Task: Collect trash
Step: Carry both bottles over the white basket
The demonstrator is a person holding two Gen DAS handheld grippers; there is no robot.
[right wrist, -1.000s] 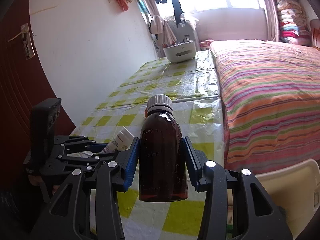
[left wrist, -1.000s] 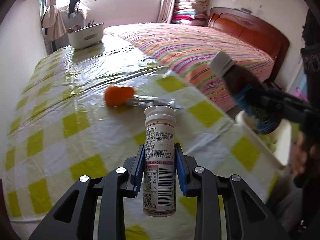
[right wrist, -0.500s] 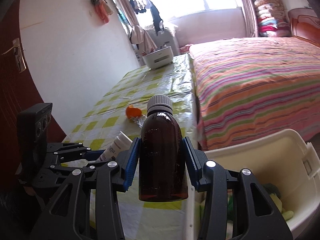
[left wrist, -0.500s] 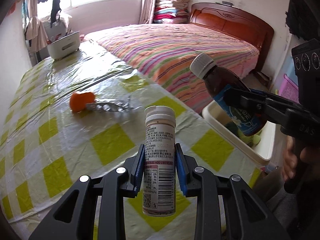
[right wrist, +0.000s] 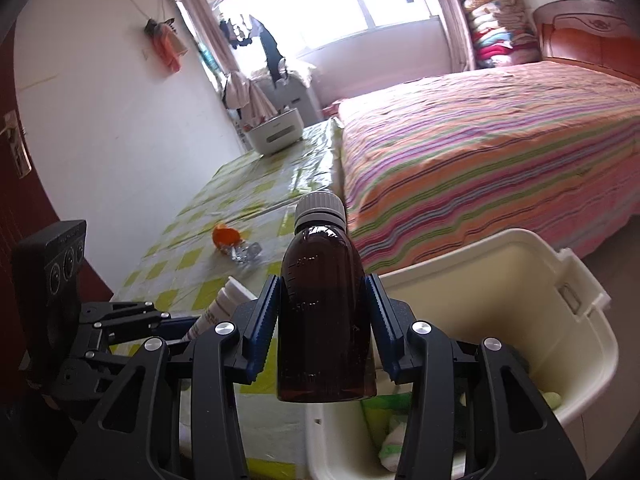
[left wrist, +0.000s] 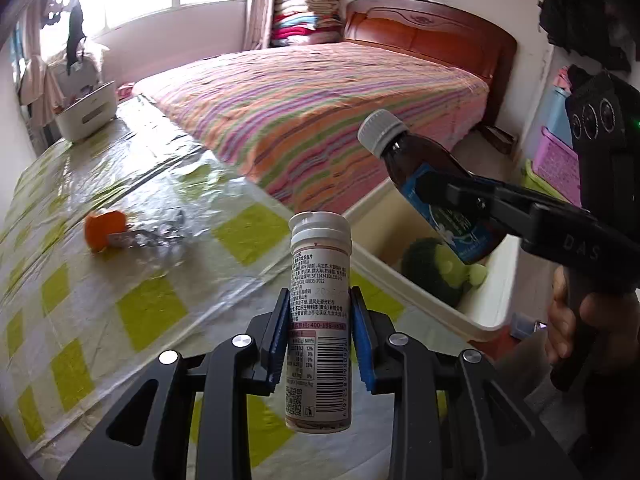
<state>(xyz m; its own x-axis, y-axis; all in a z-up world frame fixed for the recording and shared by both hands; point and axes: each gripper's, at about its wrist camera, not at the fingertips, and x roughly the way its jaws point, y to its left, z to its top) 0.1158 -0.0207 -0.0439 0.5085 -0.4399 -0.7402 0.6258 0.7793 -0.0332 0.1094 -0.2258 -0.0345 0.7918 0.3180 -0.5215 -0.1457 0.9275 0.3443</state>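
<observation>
My left gripper (left wrist: 319, 336) is shut on a white tablet tube (left wrist: 319, 312) with a printed label, held upright over the near edge of the checked table (left wrist: 152, 312). My right gripper (right wrist: 326, 312) is shut on a brown syrup bottle (right wrist: 325, 312) with a grey cap, hanging over the rim of a cream plastic bin (right wrist: 532, 320) beside the table. In the left wrist view the same bottle (left wrist: 432, 184) tilts above the bin (left wrist: 492, 316), which holds green and pale rubbish. An orange peel (left wrist: 105, 229) and a crumpled foil blister (left wrist: 156, 234) lie on the table.
A bed with a striped cover (left wrist: 320, 112) runs along the table's far side. A white basket (left wrist: 86, 114) stands at the table's far end. A person's hand (left wrist: 588, 328) grips the right tool's handle. Coloured plastic crates (left wrist: 560, 152) stand by the wall.
Both grippers have swung sideways toward the bin, each still holding its container. The bin has come into view under the brown bottle, and the table's peel and foil have drifted left.
</observation>
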